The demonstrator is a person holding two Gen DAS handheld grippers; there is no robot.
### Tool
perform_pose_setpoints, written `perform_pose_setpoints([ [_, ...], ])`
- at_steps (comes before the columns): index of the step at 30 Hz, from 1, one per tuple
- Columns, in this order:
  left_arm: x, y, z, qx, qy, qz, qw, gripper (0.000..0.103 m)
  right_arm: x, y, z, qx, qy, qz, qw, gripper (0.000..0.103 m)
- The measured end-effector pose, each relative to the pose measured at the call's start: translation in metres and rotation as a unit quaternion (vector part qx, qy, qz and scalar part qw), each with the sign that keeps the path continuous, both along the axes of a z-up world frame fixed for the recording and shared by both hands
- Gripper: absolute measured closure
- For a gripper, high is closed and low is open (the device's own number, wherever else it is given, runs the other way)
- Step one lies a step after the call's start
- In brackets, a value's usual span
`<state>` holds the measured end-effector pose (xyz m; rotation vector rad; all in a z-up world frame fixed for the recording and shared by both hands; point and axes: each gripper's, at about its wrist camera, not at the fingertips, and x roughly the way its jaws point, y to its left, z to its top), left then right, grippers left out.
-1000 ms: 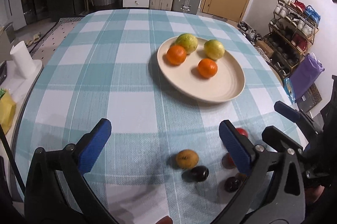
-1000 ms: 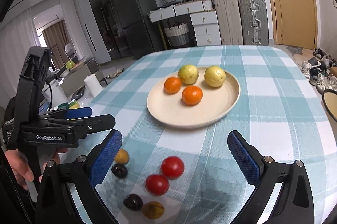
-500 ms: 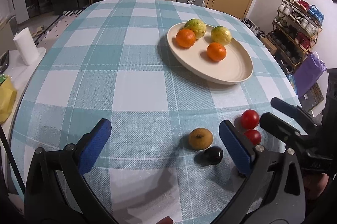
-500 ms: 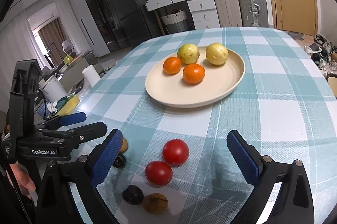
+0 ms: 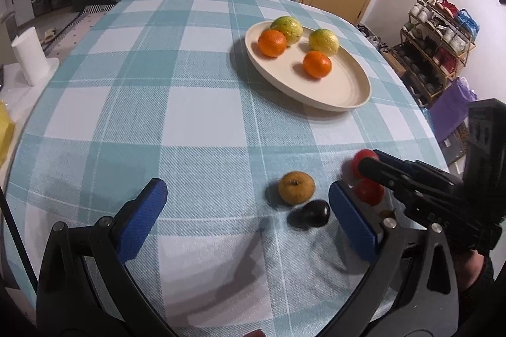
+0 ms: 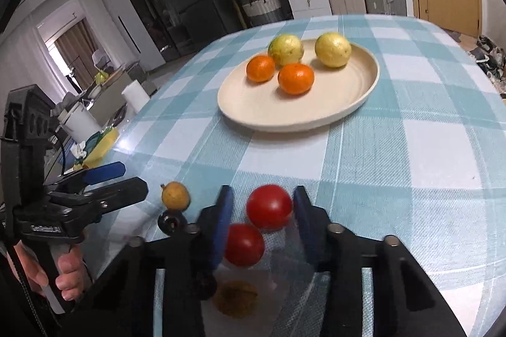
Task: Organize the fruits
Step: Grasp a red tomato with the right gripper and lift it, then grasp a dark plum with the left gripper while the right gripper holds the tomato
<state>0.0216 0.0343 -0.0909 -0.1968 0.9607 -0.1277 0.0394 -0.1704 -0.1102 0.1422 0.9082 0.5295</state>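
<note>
While the fruit lies split in two groups: two round oranges (image 6: 295,78) and two yellow-green fruits (image 6: 333,49) sit on the cream oval plate (image 6: 354,106); the small ones lie loose near the worktop's front edge.
Right gripper (image 6: 262,212): its blue-padded jaws have just been closing around the farther round red tomato (image 6: 268,206), pads at its flanks, likely to carry it to the plate.
Left gripper (image 5: 249,216): jaws wide apart and empty, poised near the brown russet fruit (image 5: 296,187) and dark plum (image 5: 313,212).
Worktop (image 5: 189,115): teal-and-white checked cloth, soft, so round fruit probably stays put.
Room: suitcases, drawers, wooden door, shoe rack.
</note>
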Motion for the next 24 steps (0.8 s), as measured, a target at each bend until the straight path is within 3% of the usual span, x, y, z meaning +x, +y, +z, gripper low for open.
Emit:
perform_pose_setpoints([
  [17,-0.006,-0.036,-0.012,-0.029,0.021,-0.077,0.9964,0.005,-0.001,-0.011,0.01,0.033,-0.015,-0.005,0.999,0.073],
  [24,-0.003,-0.044,-0.016,-0.035,0.032,-0.086,0.9952,0.033,-0.001,-0.017,0.008,0.034,-0.015,-0.009,0.999,0.073],
])
